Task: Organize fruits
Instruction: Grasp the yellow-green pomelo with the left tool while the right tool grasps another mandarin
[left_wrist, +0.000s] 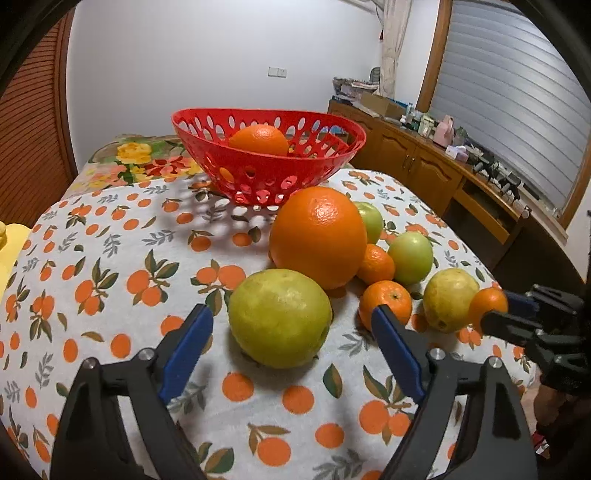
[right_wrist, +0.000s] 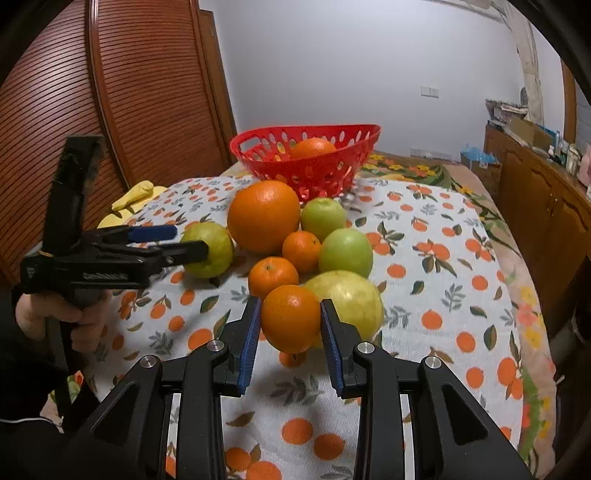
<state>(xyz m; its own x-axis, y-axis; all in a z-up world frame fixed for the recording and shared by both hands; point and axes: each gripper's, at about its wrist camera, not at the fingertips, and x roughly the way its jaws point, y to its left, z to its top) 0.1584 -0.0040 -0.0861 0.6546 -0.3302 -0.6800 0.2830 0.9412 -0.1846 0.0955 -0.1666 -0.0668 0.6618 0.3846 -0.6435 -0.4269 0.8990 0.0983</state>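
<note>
At the far left of the right wrist view, the left gripper is seen held by a hand, its jaws standing wide apart on either side of a yellow-green fruit without pressing on it. In the left wrist view the same fruit lies on the bench, between the two blue pads and just ahead of them, with clear gaps at both sides. Beyond these jaws a large orange is set, touching a small mandarin, and another mandarin is partly hidden behind the right-hand pad. Two green apples are placed further right, behind the mandarins. Well beyond the jaws, a red perforated basket stands on the patterned cloth with one orange inside it. To the right, a second yellow-green fruit is found just beside the right gripper. The jaws of the right gripper are closed on a small mandarin, which is pinched between the ribbed blue pads and held clear of the cloth, above its own shadow.
</note>
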